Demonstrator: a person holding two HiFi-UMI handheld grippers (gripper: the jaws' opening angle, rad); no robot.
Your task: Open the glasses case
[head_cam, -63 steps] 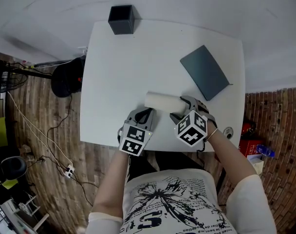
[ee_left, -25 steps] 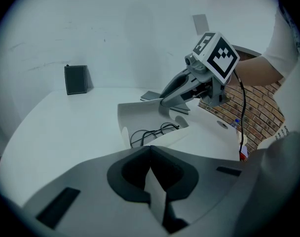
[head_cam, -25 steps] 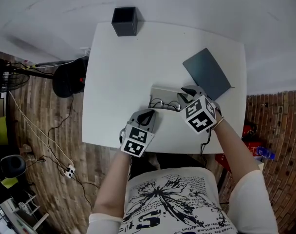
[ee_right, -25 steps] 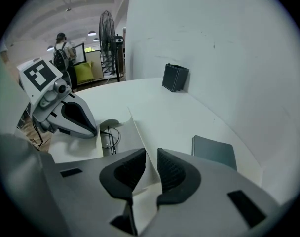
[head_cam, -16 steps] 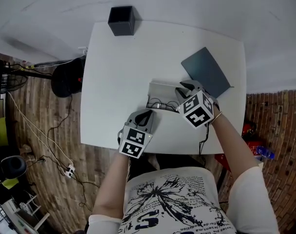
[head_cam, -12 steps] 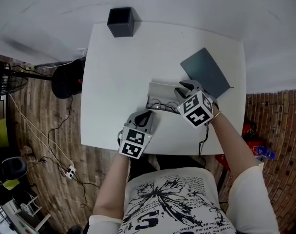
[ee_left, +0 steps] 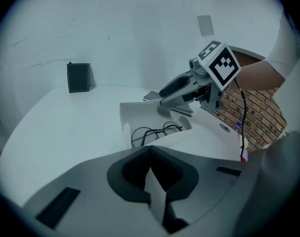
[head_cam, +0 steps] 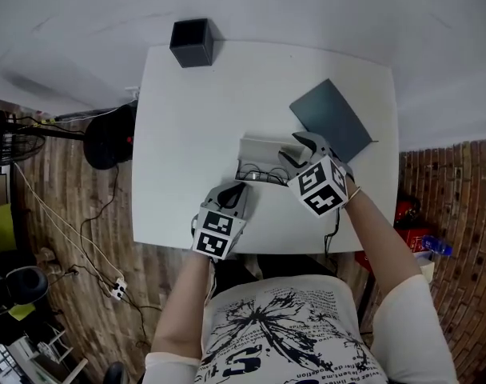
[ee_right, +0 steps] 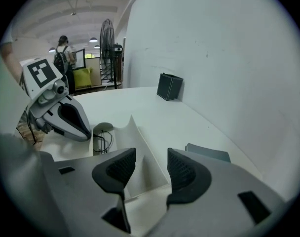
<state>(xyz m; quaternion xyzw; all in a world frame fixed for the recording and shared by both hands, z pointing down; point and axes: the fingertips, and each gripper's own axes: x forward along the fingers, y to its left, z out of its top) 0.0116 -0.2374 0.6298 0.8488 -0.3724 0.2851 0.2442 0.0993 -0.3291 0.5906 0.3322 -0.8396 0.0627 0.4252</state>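
Observation:
The white glasses case (head_cam: 259, 152) lies open near the table's front edge, its lid (ee_left: 140, 113) tilted up and back. Dark-framed glasses (head_cam: 257, 174) rest inside. My left gripper (head_cam: 238, 190) is shut on the case's thin front wall (ee_left: 156, 196), which shows as a white strip between its jaws. My right gripper (head_cam: 291, 154) is at the lid's right end. In the right gripper view its jaws are opening, and the lid (ee_right: 140, 149) stands between them with neither pad pressing on it.
A dark grey flat pad (head_cam: 331, 120) lies just behind the right gripper. A black box (head_cam: 191, 42) stands at the far left corner of the white table (head_cam: 187, 126). Beyond the table's left edge are a fan and cables on the wooden floor.
The case went from closed to open as the right gripper swung the lid up and back. Since half a second ago the right gripper has stayed at the lid; the left has not moved.

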